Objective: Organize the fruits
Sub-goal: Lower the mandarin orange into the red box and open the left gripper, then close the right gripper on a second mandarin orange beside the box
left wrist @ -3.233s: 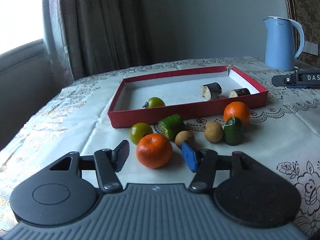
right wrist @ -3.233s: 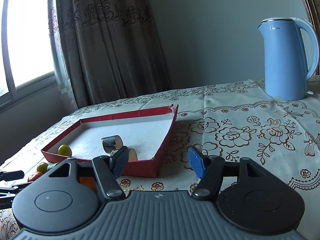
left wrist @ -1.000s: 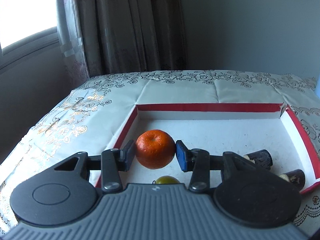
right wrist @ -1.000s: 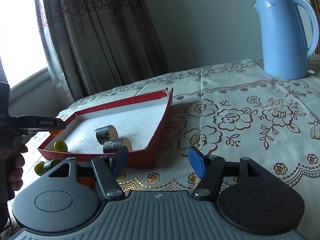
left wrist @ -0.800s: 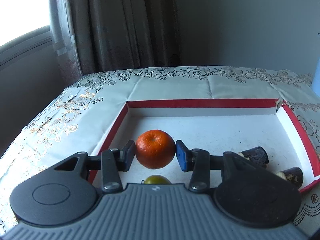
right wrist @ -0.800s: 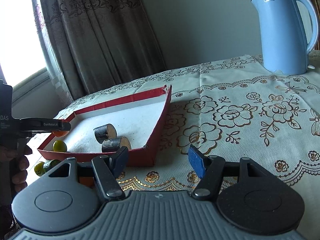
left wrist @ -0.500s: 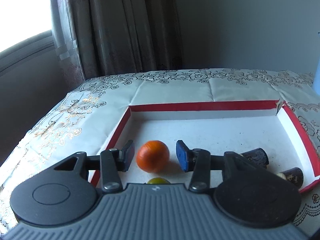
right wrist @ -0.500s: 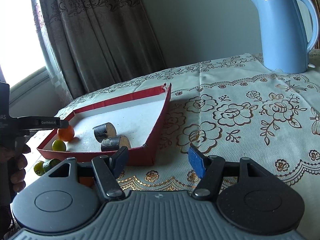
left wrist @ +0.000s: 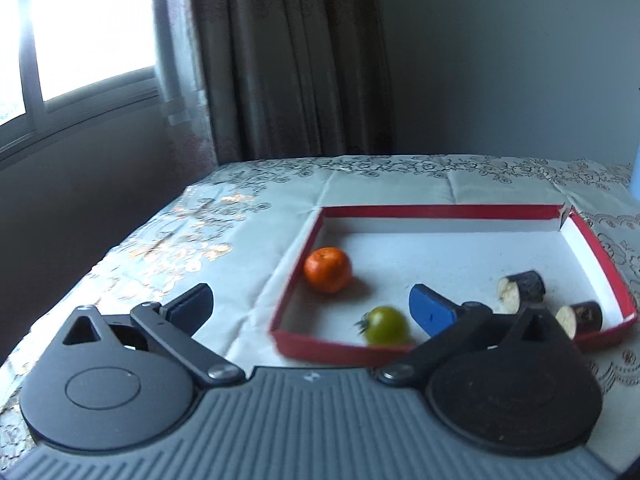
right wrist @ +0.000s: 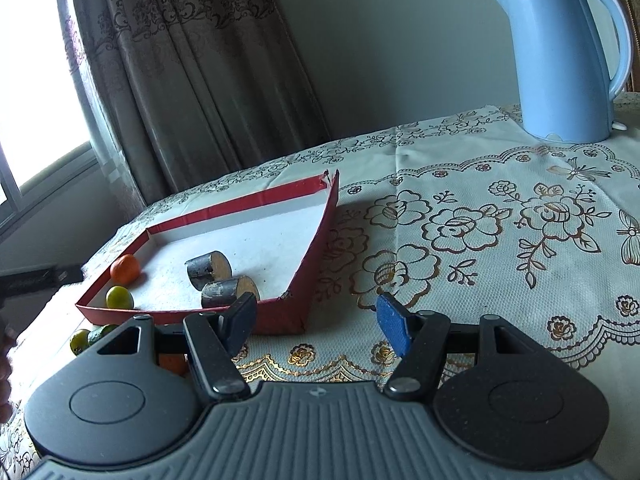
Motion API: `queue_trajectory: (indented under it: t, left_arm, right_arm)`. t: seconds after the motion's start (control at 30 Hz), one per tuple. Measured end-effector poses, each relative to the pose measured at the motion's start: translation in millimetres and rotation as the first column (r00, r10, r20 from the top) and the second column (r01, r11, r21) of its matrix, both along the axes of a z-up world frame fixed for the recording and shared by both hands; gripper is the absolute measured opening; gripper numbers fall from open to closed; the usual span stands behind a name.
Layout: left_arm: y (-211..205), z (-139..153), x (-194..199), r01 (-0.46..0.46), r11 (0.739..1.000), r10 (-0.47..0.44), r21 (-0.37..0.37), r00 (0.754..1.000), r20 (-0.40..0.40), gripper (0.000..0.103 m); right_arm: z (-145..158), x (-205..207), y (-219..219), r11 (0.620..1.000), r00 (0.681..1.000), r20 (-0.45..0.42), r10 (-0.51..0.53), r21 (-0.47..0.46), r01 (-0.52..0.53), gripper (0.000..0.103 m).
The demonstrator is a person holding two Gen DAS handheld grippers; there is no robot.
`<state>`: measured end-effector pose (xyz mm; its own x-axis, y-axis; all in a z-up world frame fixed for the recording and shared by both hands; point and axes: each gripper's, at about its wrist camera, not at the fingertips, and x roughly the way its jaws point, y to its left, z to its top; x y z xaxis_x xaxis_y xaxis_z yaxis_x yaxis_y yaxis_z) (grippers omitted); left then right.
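An orange [left wrist: 328, 270] lies free in the near left corner of the red tray [left wrist: 440, 211]. A green tomato [left wrist: 386, 325] and two eggplant pieces [left wrist: 522, 292] [left wrist: 580, 318] lie in the tray too. My left gripper [left wrist: 312, 312] hangs in front of the tray's left corner, its jaws opening wide and holding nothing. The right wrist view shows the same tray [right wrist: 240, 204], orange [right wrist: 125, 269] and tomato [right wrist: 119, 297]. My right gripper [right wrist: 316, 322] stands open over the tablecloth by the tray's near right corner, nothing between its fingers.
Green fruits [right wrist: 80, 340] and another orange [right wrist: 172, 364] lie on the cloth in front of the tray, partly hidden by my right gripper. A blue kettle [right wrist: 560, 52] stands at the back right. Curtains and a window are behind the table's far left edge.
The left gripper carried the orange over the tray, let it go and spread its jaws wide, then drew back to the left. The orange now rests in the tray. The right gripper stayed still.
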<state>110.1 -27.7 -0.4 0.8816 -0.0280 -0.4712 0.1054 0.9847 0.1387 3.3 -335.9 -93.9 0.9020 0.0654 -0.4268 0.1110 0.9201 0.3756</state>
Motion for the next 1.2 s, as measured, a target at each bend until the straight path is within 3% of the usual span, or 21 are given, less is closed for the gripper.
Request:
queue_trajectory:
  t: [0.13, 0.23, 0.43, 0.57, 0.9, 0.97, 1.1, 1.2]
  left_arm:
    - [33, -8, -21, -0.03, 0.999, 0.03, -0.013, 0.999, -0.011, 0.103]
    - [61, -20, -33, -0.075, 0.997, 0.075, -0.027, 0.997, -0.005, 0.103]
    - [99, -45, -33, -0.159, 0.986, 0.157, -0.05, 0.987, -0.038, 0.103]
    - [112, -48, -34, -0.152, 0.981, 0.145, -0.123, 0.987, -0.065, 0.103]
    - [116, -48, -34, -0.136, 0.977, 0.124, -0.163, 0.989, -0.082, 0.103]
    - [118, -49, -32, -0.134, 0.976, 0.121, -0.174, 0.989, -0.084, 0.103]
    - [120, -49, -32, -0.132, 0.972, 0.117, -0.193, 0.989, -0.088, 0.103]
    - [121, -49, -32, -0.129, 0.971, 0.113, -0.202, 0.99, -0.088, 0.103]
  right_arm:
    - [2, -5, 0, 1.0, 1.0, 0.027, 0.002, 0.001, -0.002, 0.066]
    - [6, -9, 5, 0.999, 0.998, 0.055, 0.032, -0.014, -0.031, 0.077]
    - [19, -17, 32, 0.989, 0.987, 0.09, 0.131, -0.081, -0.124, 0.078]
    - [22, -14, 51, 0.978, 0.982, 0.059, 0.177, -0.125, -0.169, 0.078]
    - [29, 8, 103, 0.94, 0.968, -0.017, 0.25, -0.235, -0.247, 0.078]
    - [29, 10, 111, 0.936, 0.968, -0.03, 0.249, -0.248, -0.249, 0.071]
    - [25, 17, 116, 0.943, 0.967, -0.06, 0.248, -0.212, -0.255, 0.065]
    - [20, 23, 109, 0.96, 0.968, -0.074, 0.24, -0.128, -0.248, 0.062]
